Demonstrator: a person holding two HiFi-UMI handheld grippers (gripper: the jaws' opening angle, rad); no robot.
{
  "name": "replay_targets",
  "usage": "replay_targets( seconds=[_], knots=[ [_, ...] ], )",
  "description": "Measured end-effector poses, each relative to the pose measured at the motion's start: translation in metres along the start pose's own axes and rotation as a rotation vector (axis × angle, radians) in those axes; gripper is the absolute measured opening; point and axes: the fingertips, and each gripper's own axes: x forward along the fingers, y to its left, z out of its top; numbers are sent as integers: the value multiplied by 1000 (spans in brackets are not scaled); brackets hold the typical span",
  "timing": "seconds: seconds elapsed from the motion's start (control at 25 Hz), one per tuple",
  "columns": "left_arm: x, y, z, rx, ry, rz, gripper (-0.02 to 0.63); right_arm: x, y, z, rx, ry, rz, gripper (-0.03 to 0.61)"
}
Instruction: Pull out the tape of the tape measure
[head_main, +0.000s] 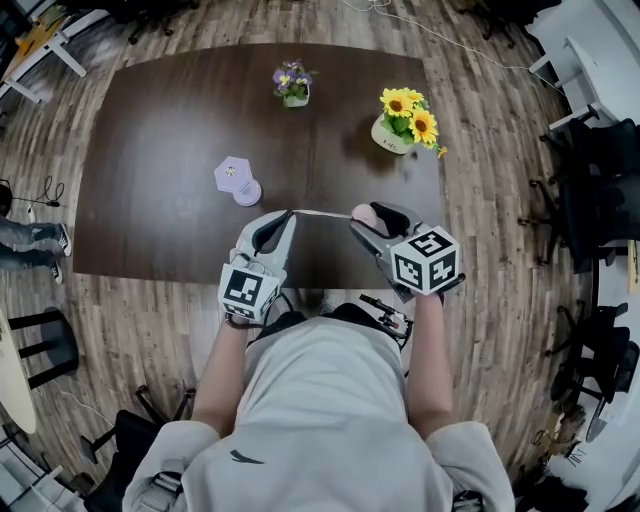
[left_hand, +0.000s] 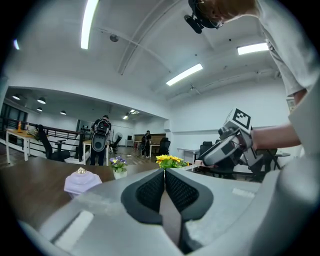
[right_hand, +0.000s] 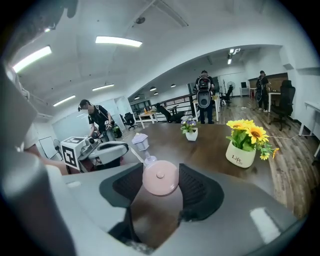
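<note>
Head view tells the most. The small round pink plastic tape measure (head_main: 363, 214) sits in the right claw (head_main: 365, 222), whose jaws stand wide and press on its two sides, above the near edge of the dark brown wooden worktop (head_main: 160, 150). From it a thin pale tape (head_main: 322, 213) runs straight across to the left claw (head_main: 289, 216), which is closed tight on the tape's end. I judge the case light, hard and rather slippery (being round, it may turn between the pads). The tape looks thin and flexible, best pinched at its tip. Both forearms reach forward with elbows bent, claws pointing inward at each other.
</note>
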Motion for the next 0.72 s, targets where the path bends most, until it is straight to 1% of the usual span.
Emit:
replay_targets(
  seconds=[0.2,0.32,0.48,0.6,0.72],
  knots=[
    [-6,19,-5,-4,17,58,12,-6,-20,-12,23,0,-95,225],
    [-11,30,-10,-28,23,84,12,-11,-34,-20,26,12,-146,225],
    [-21,49,-16,-71,30,142,12,-23,-56,-25,28,23,-224,224],
    [-26,57,-21,-69,46,165,12,-30,-70,-26,40,18,-263,224],
    [-28,59,-28,-64,66,169,12,-33,-76,-27,55,12,-267,224]
  ],
)
